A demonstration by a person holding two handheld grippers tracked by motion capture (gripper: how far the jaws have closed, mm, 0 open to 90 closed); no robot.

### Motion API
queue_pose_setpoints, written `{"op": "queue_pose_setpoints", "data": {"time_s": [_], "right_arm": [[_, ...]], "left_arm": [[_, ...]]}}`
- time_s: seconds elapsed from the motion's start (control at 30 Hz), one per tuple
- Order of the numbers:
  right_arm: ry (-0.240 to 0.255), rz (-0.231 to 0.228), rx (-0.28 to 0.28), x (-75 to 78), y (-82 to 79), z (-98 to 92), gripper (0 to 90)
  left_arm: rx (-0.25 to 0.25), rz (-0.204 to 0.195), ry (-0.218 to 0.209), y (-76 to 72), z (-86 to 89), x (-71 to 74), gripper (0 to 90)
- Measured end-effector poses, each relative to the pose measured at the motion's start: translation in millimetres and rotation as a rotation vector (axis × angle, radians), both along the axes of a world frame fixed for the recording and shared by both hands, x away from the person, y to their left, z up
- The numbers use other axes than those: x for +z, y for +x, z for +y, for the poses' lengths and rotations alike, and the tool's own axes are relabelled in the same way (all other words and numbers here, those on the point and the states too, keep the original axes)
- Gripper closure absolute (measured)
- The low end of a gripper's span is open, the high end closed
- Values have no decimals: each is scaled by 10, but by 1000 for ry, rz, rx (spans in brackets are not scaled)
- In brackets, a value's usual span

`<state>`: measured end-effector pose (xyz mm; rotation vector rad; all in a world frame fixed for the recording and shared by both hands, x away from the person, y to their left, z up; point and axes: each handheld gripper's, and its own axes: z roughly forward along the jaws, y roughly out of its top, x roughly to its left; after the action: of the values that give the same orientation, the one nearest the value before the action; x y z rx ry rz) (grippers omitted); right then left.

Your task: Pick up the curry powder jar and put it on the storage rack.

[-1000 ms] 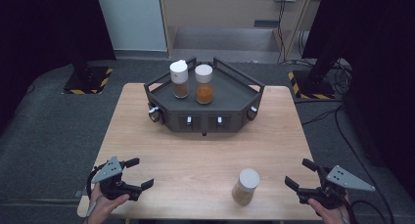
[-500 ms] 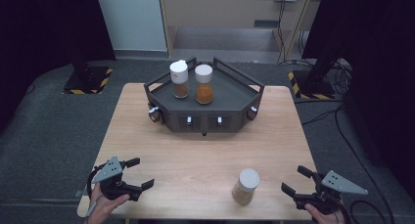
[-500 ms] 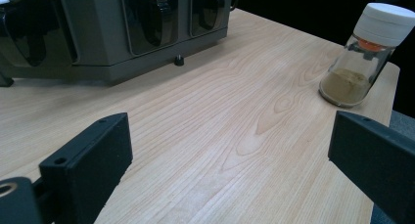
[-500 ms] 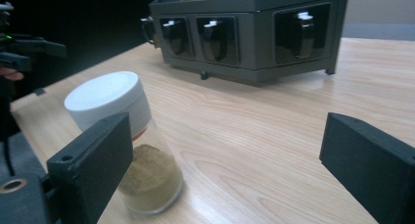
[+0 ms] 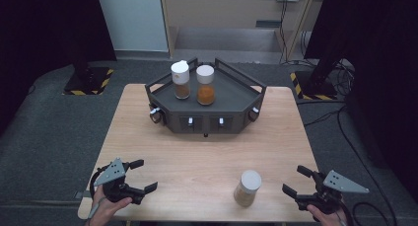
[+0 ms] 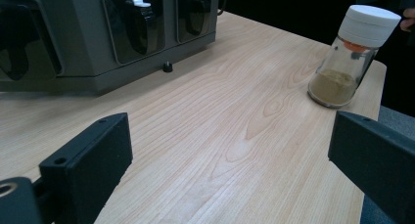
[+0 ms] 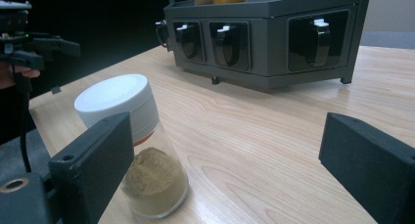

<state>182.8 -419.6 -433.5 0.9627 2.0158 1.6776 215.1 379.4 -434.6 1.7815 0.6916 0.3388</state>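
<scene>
Near the front edge of the wooden table (image 5: 207,152), toward the person's right, stands the spice jar (image 5: 247,187) with a white lid and tan powder – upright, and nothing touches it. The right gripper (image 5: 296,181) waits just beside it with jaws spread wide and empty; the left gripper (image 5: 141,175) rests near the opposite front corner, also wide open and holding nothing.

I judge this as the approach step: the jar is not yet taken. The next move probably calls for bringing the right jaws around the jar's body, below the lid, and closing gently so it does not tip.

From above, two more jars (image 5: 192,81) are seen standing in the dark tray (image 5: 237,88). The right gripper view shows instead the clips (image 7: 226,43) on the tray's front wall – and the jar (image 7: 139,150) partly behind its own left jaw.
</scene>
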Motion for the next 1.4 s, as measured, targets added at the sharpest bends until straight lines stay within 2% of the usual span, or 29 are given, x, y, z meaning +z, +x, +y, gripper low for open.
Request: {"op": "queue_pose_setpoints", "data": {"time_s": [0.13, 0.3, 0.67, 1.0, 1.4], "right_arm": [[-31, -9, 14, 18, 13, 15, 69], [-43, -8, 32, 26, 24, 27, 69], [-35, -11, 36, 10, 25, 12, 68], [-23, -4, 13, -1, 8, -5, 68], [-18, -1, 12, -8, 23, -12, 68]], "left_arm": [[3, -1, -10, -2, 7, -7, 17], [-3, -5, -25, -5, 18, -15, 18], [-16, -31, -34, -19, 31, -23, 19], [3, -38, -44, -47, 45, -28, 19], [13, -34, -49, -61, 67, -34, 19]]}}
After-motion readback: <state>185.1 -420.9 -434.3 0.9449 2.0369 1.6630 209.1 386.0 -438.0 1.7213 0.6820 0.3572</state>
